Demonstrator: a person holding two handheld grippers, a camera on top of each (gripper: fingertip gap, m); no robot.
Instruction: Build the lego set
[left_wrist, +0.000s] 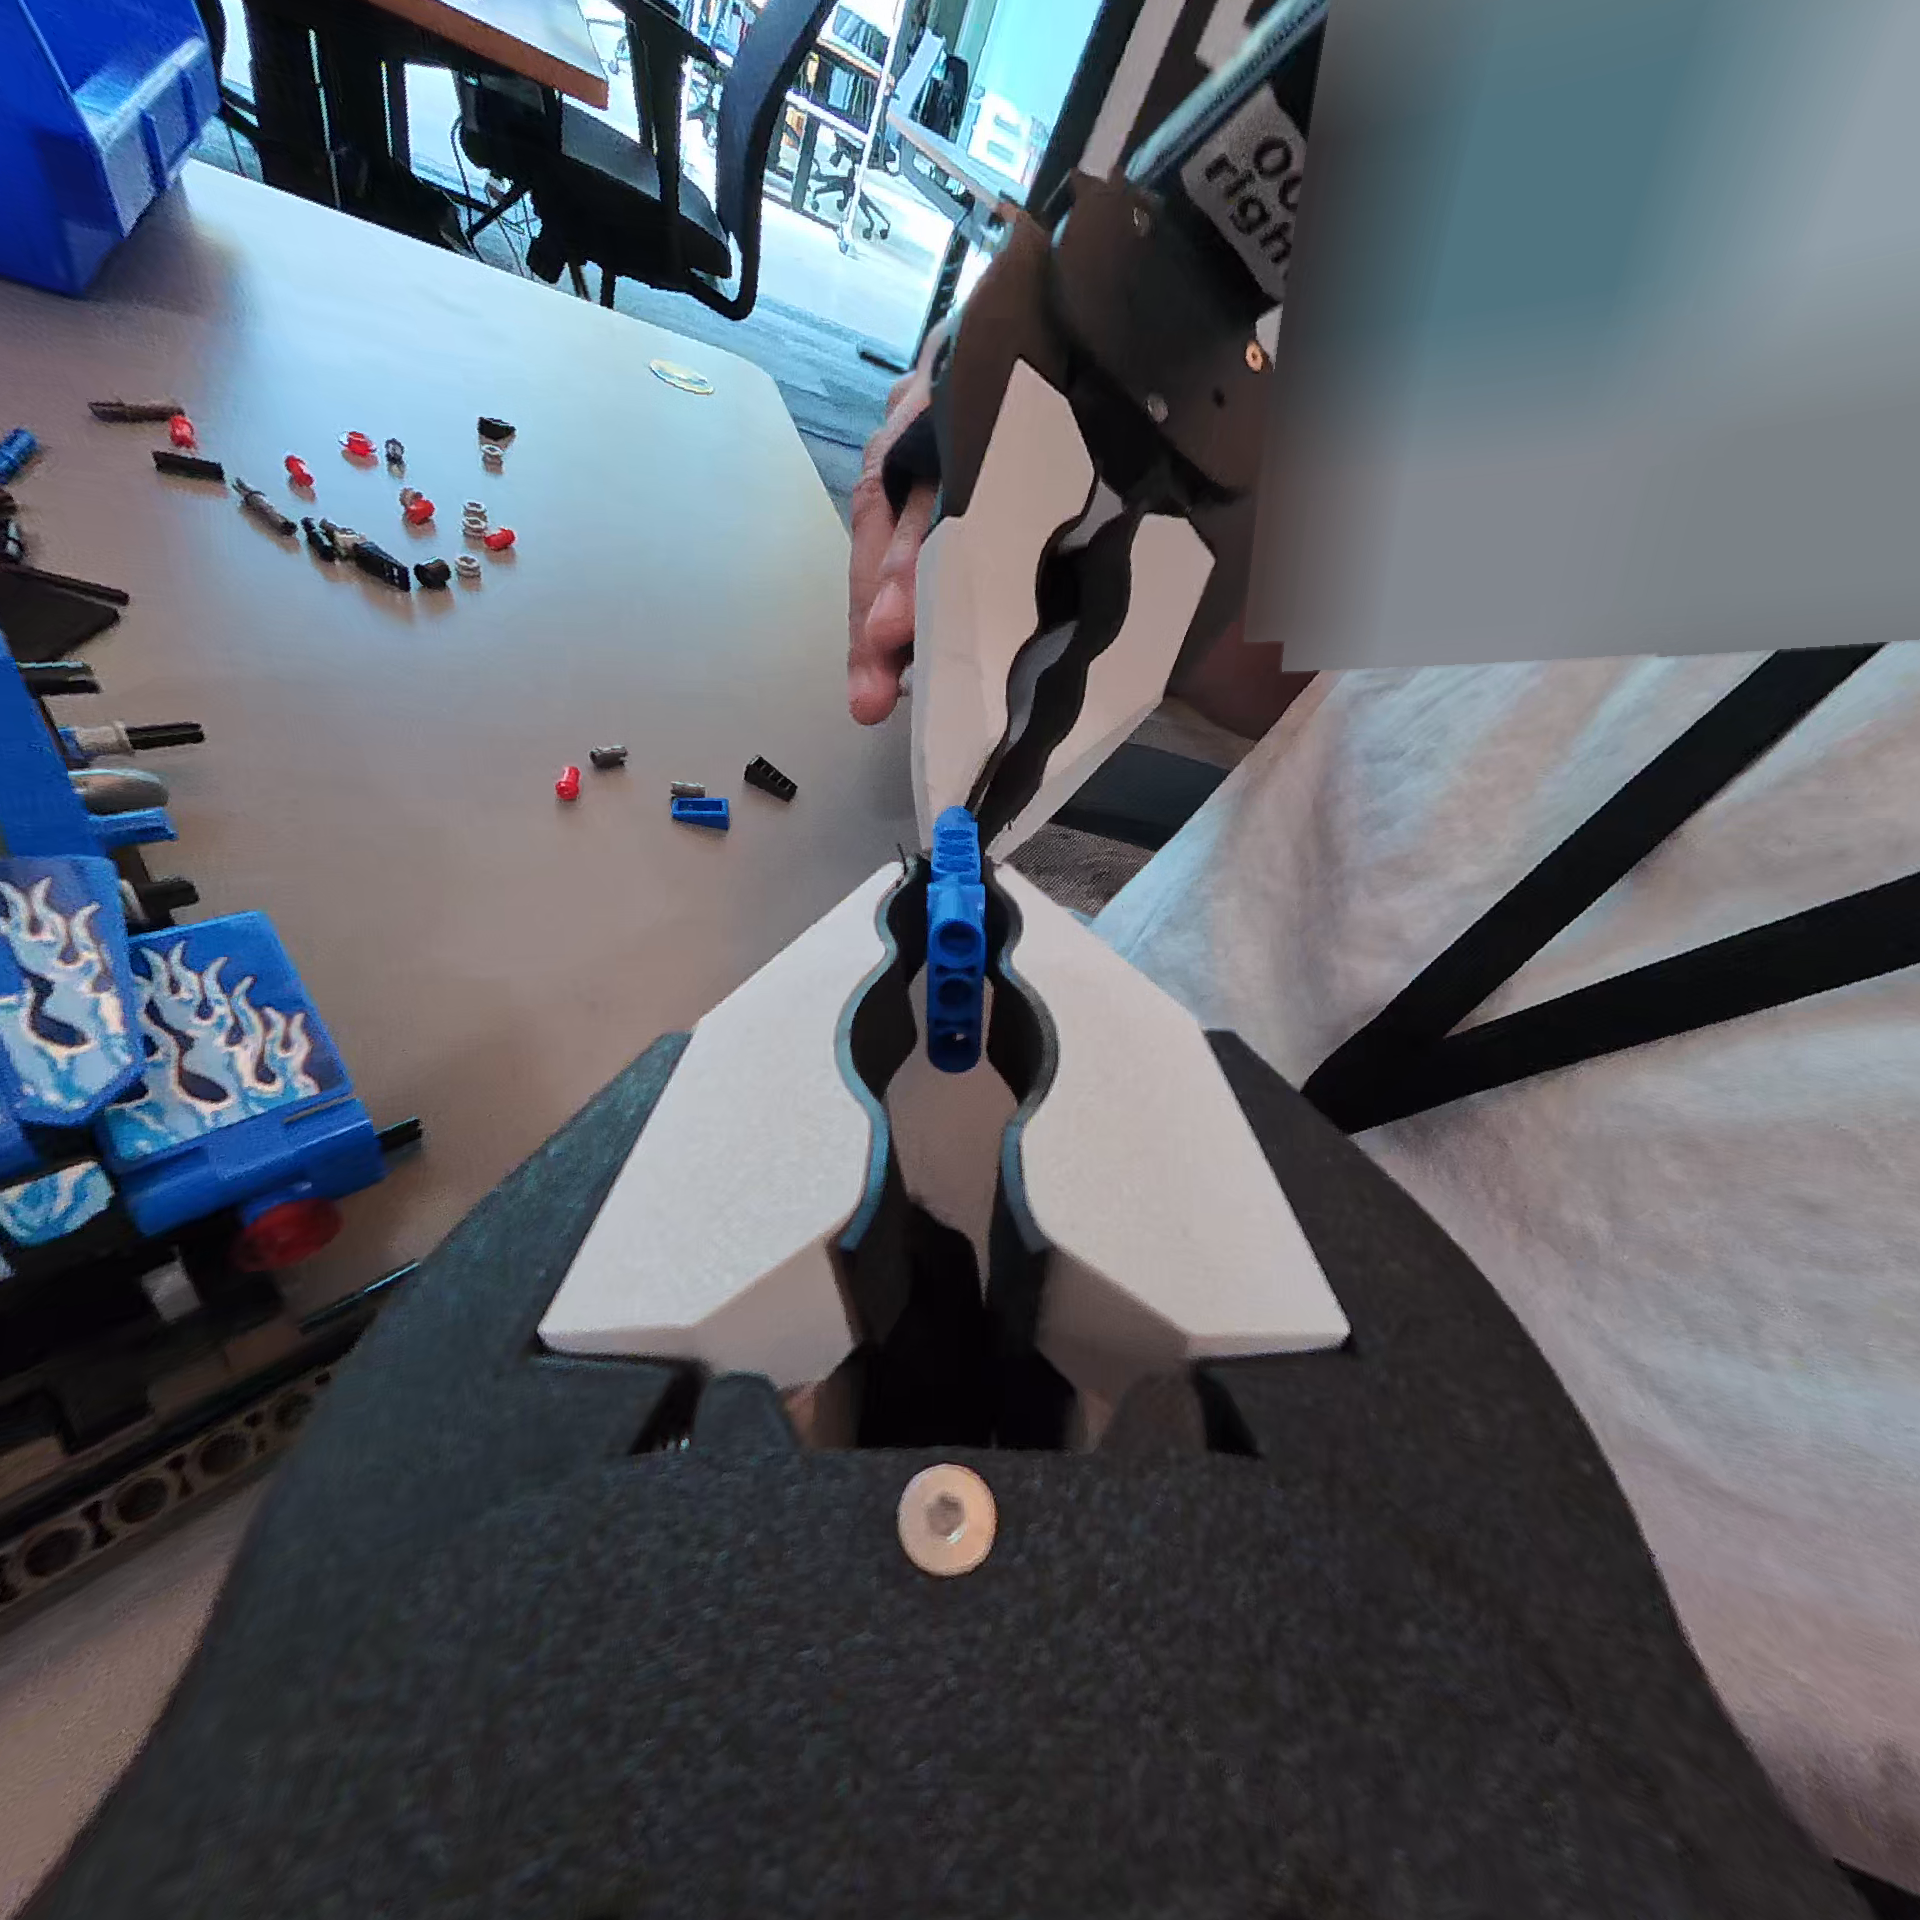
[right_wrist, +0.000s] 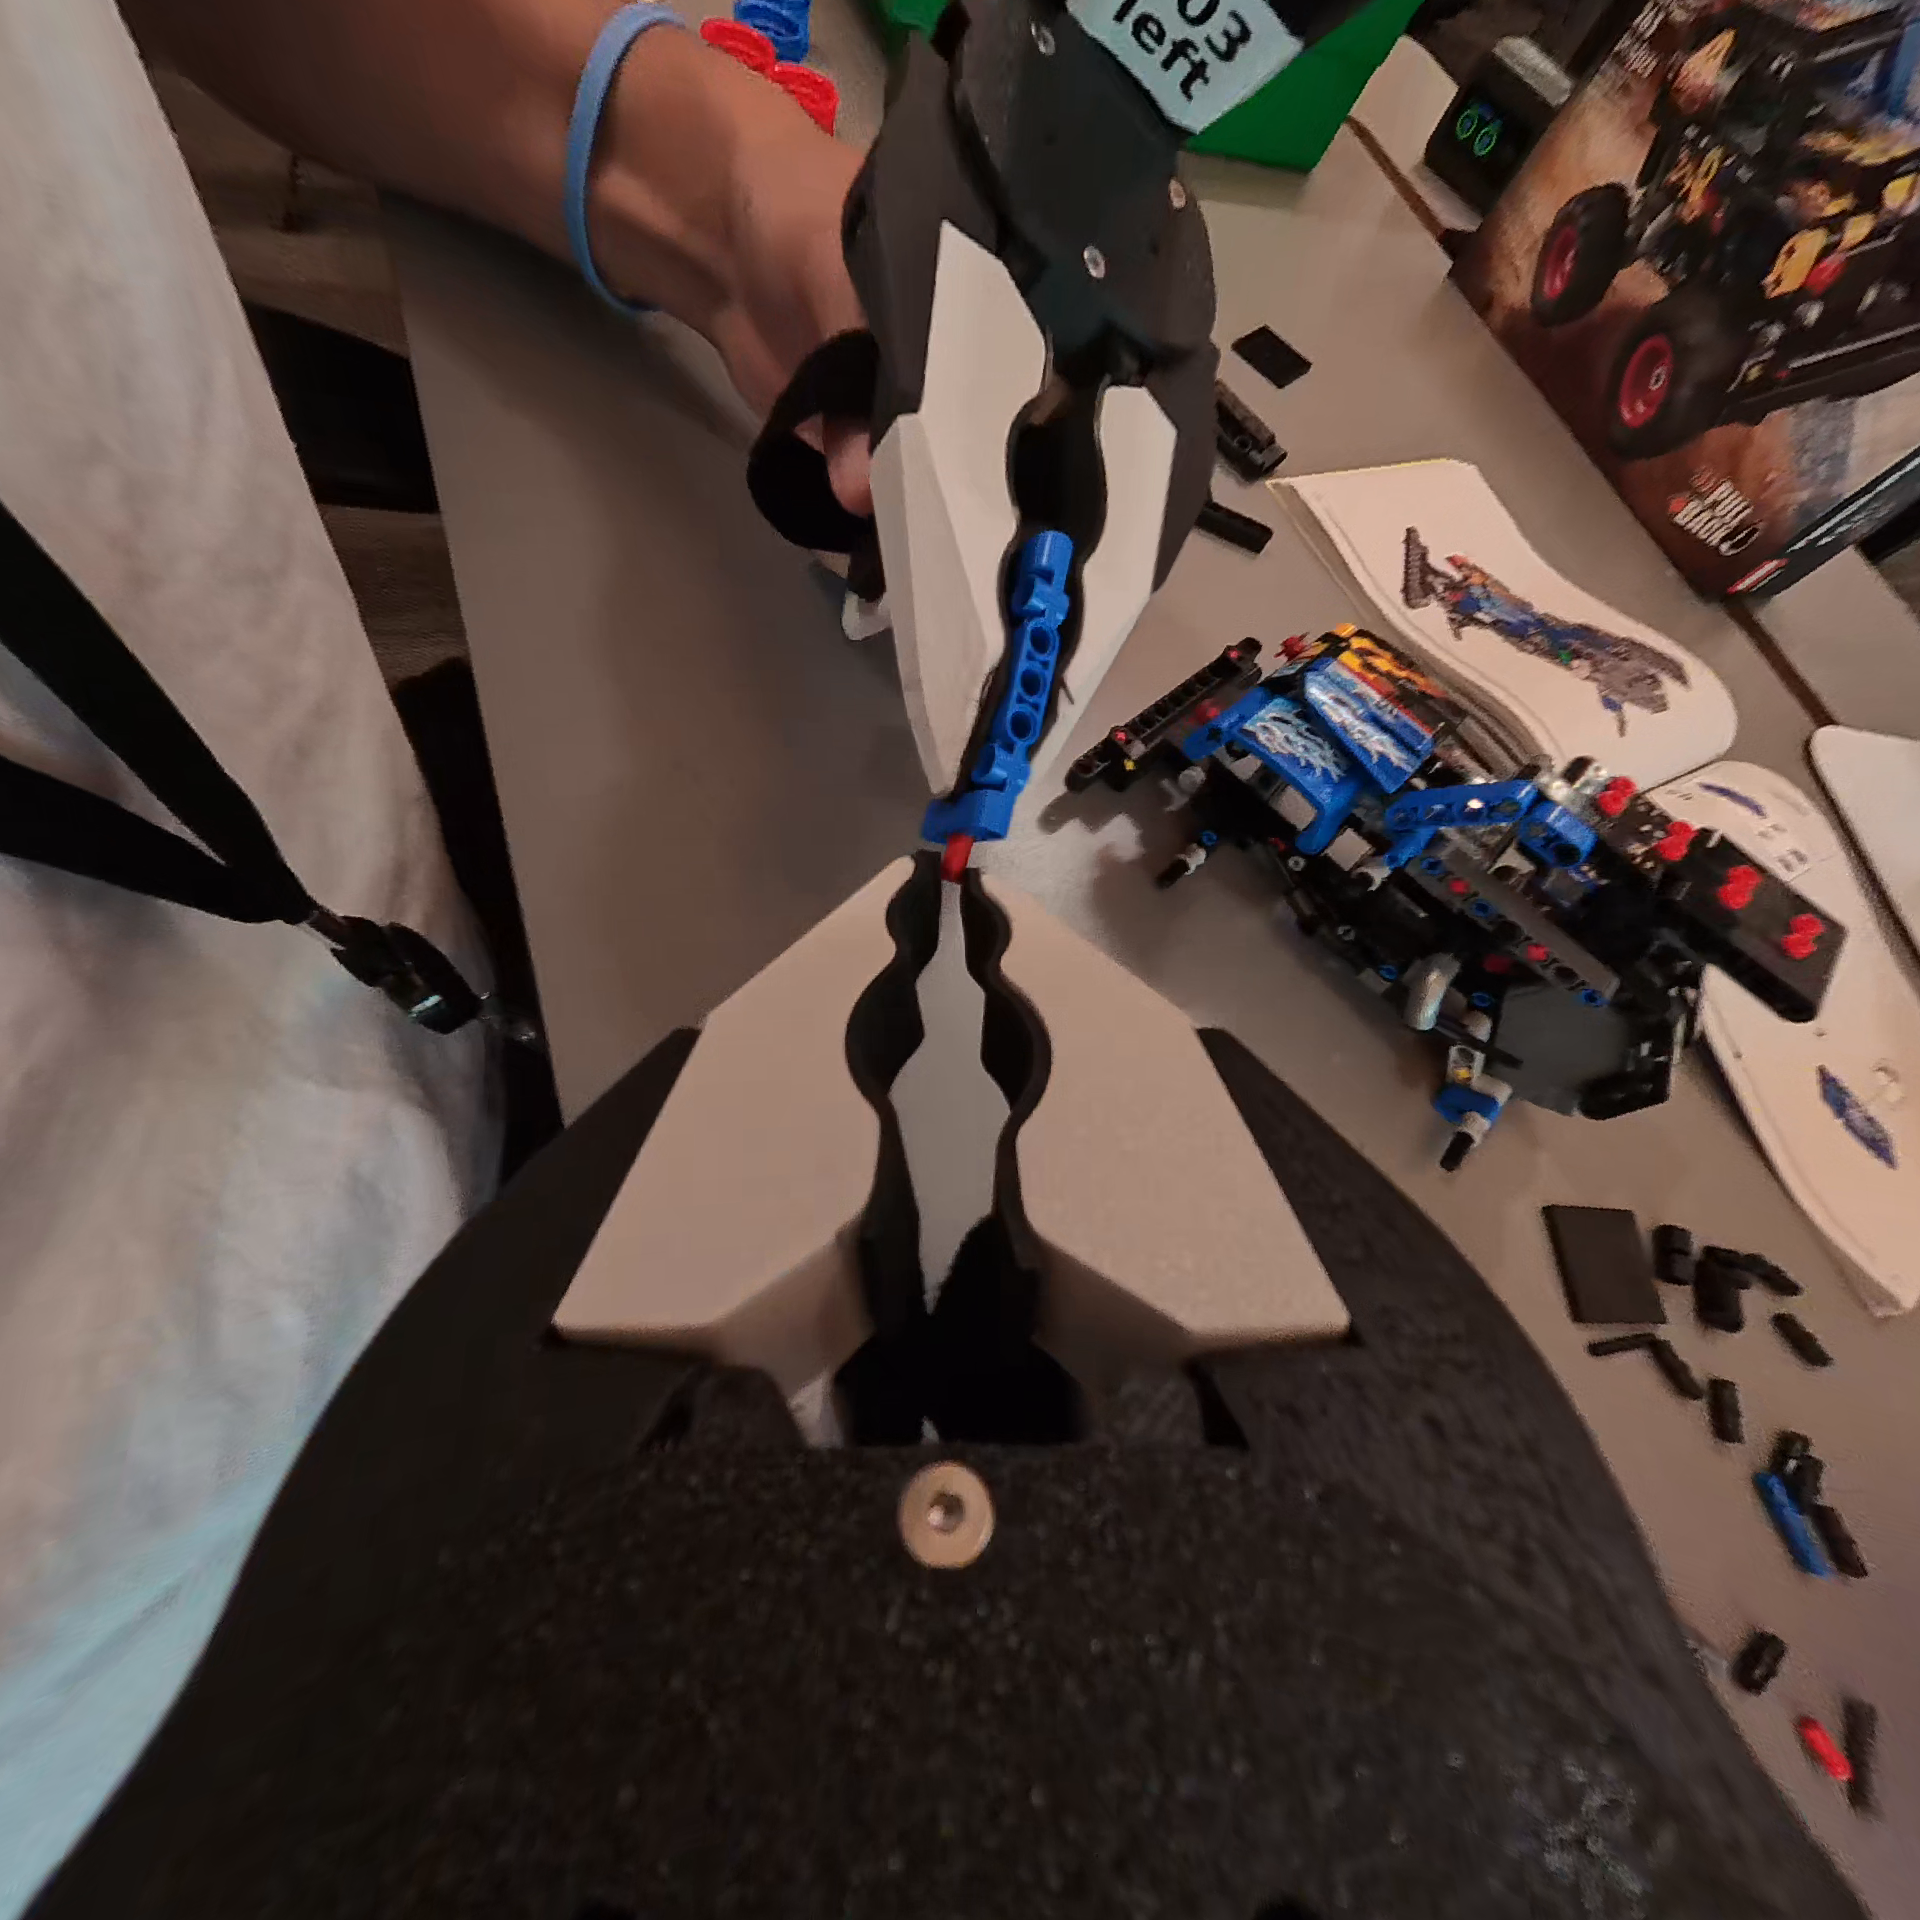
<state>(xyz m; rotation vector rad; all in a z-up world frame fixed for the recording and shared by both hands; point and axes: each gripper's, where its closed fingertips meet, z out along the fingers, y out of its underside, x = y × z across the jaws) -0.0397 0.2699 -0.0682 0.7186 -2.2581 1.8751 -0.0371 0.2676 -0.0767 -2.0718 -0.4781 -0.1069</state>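
My left gripper (left_wrist: 951, 875) is shut on a blue beam with holes (left_wrist: 954, 971), held in the air off the table's edge. In the right wrist view the left gripper (right_wrist: 977, 764) comes down from above with the same blue beam (right_wrist: 1027, 665) between its fingers. My right gripper (right_wrist: 943, 871) is shut on a small red pin (right_wrist: 956, 854) whose far end sits in the blue connector at the beam's lower end. In the left wrist view the right gripper (left_wrist: 985, 819) meets the beam tip to tip.
The partly built blue and black truck (right_wrist: 1455, 862) lies on the grey table (left_wrist: 623, 623), also at the left (left_wrist: 208, 1049). Loose red, black and grey pieces (left_wrist: 364, 499), black pieces (right_wrist: 1714, 1299), an instruction booklet (right_wrist: 1507, 613), the set's box (right_wrist: 1714, 260) and a blue bin (left_wrist: 94, 125) surround it. The tips of both grippers are at nearly the same place.
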